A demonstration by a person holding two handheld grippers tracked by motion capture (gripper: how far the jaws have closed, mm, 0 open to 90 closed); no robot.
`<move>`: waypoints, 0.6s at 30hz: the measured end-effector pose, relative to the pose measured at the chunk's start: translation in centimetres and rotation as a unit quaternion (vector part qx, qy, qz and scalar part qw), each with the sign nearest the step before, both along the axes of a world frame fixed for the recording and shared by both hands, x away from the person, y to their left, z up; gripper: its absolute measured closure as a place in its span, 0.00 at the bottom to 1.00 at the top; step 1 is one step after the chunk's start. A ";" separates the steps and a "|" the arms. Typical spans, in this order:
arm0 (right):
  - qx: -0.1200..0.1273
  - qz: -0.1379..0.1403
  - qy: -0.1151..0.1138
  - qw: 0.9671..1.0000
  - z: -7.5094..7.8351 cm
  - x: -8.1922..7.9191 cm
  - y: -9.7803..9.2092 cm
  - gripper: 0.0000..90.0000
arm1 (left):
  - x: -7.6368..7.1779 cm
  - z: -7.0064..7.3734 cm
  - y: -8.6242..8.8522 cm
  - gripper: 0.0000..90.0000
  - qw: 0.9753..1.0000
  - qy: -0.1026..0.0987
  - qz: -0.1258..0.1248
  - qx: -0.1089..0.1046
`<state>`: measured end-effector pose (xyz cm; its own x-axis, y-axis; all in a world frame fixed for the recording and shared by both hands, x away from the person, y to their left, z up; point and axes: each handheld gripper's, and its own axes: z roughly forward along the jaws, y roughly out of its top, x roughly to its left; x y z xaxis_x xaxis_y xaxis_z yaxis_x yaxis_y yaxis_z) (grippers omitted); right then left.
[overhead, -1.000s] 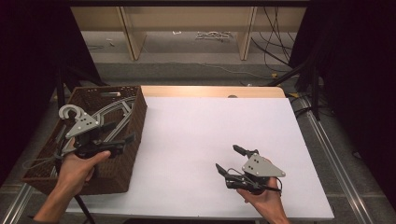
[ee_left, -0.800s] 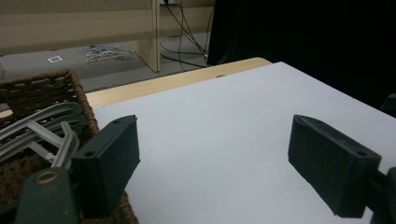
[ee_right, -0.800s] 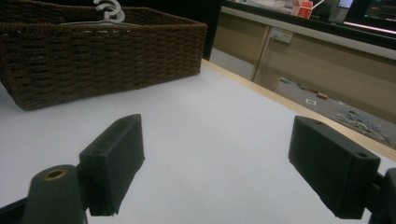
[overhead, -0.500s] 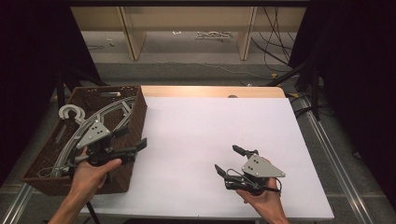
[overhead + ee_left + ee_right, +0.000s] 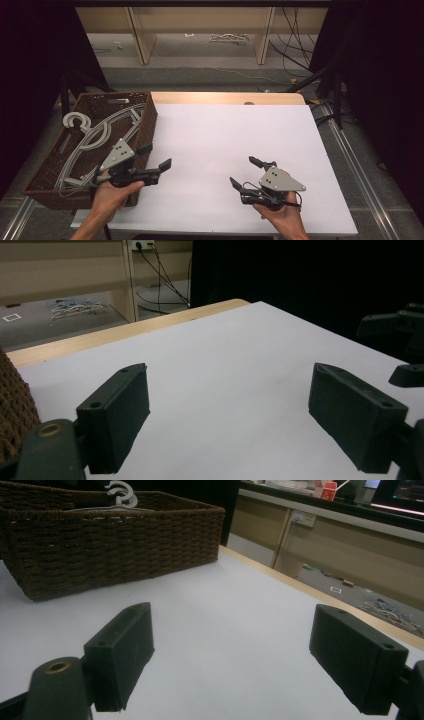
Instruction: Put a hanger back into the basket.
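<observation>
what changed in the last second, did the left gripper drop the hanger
The left gripper came out of the basket toward the white table, jaws open and empty; whether it ever gripped one is unclear. The grey hangers lie in the basket. The right gripper stayed put, open.

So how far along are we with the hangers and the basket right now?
Done: the grey hangers lie inside the brown wicker basket, and nothing else lies on the white table. In hand: nothing; the left gripper by the basket's near corner and the right gripper over the table both have their jaws apart. Left: apparently nothing, unless the hangers are meant to come out.
</observation>
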<state>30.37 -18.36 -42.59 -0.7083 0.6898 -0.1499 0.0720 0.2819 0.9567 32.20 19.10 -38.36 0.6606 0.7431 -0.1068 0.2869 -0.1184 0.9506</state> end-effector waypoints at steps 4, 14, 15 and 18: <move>-0.001 -0.001 0.005 1.000 0.0 -0.2 -0.1 0.21 | -0.2 -0.4 -0.3 0.18 1.000 0.001 -0.004 0.000; 0.005 -0.003 0.003 1.000 0.0 -0.5 -0.1 0.21 | -0.5 -1.4 -0.5 0.19 1.000 -0.004 -0.004 -0.005; 0.006 -0.003 0.001 1.000 0.0 -0.5 -0.1 0.21 | -0.5 -1.5 -0.5 0.18 1.000 -0.005 -0.005 -0.005; 0.012 0.001 0.005 1.000 0.0 -0.6 -0.2 0.20 | -0.6 -1.8 -0.4 0.18 1.000 -0.009 -0.007 -0.003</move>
